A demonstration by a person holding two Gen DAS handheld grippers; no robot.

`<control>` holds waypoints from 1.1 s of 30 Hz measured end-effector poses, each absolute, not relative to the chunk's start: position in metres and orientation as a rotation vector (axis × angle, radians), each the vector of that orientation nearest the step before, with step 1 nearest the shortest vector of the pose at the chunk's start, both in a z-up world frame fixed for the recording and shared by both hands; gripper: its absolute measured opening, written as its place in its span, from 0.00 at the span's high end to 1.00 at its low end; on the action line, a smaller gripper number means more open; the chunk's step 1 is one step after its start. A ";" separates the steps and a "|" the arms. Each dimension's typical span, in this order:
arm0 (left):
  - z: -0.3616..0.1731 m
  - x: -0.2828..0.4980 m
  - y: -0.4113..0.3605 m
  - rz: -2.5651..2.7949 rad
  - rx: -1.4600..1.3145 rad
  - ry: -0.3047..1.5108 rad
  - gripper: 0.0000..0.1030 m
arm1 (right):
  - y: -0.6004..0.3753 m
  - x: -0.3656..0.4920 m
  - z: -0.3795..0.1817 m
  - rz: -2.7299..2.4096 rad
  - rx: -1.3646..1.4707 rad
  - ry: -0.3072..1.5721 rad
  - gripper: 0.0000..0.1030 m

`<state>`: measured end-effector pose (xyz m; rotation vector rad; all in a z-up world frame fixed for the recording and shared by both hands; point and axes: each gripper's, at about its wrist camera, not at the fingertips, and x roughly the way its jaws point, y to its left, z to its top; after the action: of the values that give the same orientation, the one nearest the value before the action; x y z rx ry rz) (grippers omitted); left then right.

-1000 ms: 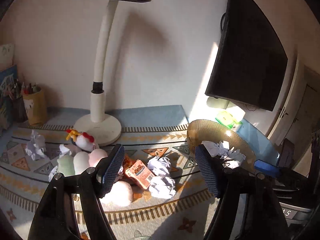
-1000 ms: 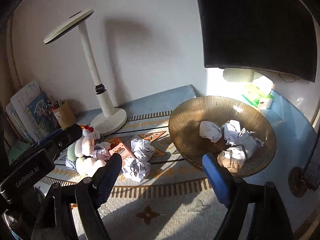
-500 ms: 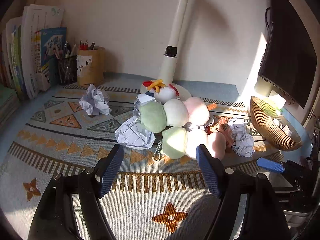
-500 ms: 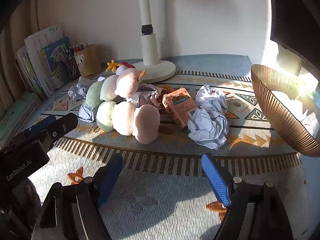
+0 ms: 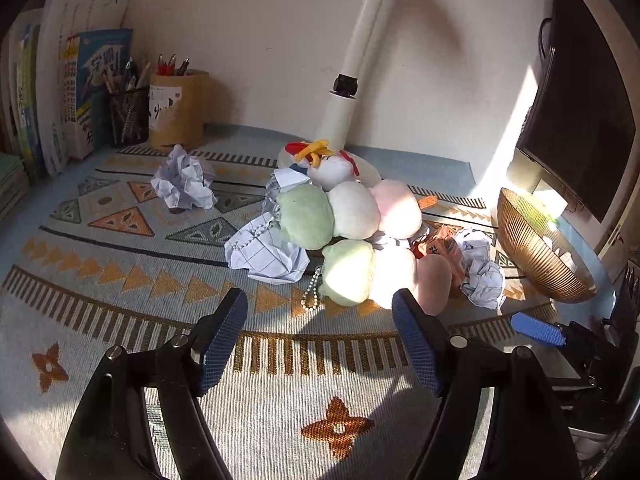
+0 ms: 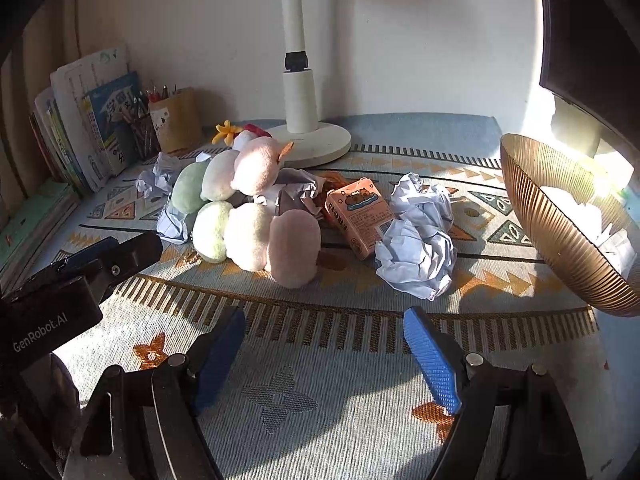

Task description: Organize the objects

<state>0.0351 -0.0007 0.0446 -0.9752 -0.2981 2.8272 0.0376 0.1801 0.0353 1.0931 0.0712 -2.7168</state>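
The crumpled paper ball (image 6: 416, 236) lies on the patterned surface (image 6: 320, 360), touching the small orange box (image 6: 358, 216). It sits ahead of the right tongs (image 6: 324, 344) and a little to their right. Those tongs are open, with nothing between them. The gold ribbed bowl (image 6: 560, 232) stands just to the right of the ball and has paper in it already, so I think the ball goes there next.

The left tongs (image 5: 320, 328) are open and empty too. They point at the soft plush dumplings (image 5: 348, 240) piled in the middle. A second paper ball (image 5: 184, 180) lies far to the left, nearer the left tongs. The right hand is closer to the first ball.
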 end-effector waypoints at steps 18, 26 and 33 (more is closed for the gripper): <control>0.062 -0.020 -0.095 2.878 -1.125 -0.431 0.06 | 0.236 -0.025 0.040 -2.819 1.319 -0.187 0.04; 0.031 -0.120 -0.124 2.812 -1.267 -0.460 0.05 | 0.234 -0.030 0.023 -2.807 1.329 -0.218 0.07; 0.017 -0.147 -0.110 2.804 -1.368 -0.390 0.45 | 0.232 -0.031 0.023 -2.808 1.343 -0.230 0.49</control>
<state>-0.1470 -0.1102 0.0169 -1.3678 -0.3897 2.8039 -0.0309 0.2321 0.0225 1.3428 -0.2301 -2.8075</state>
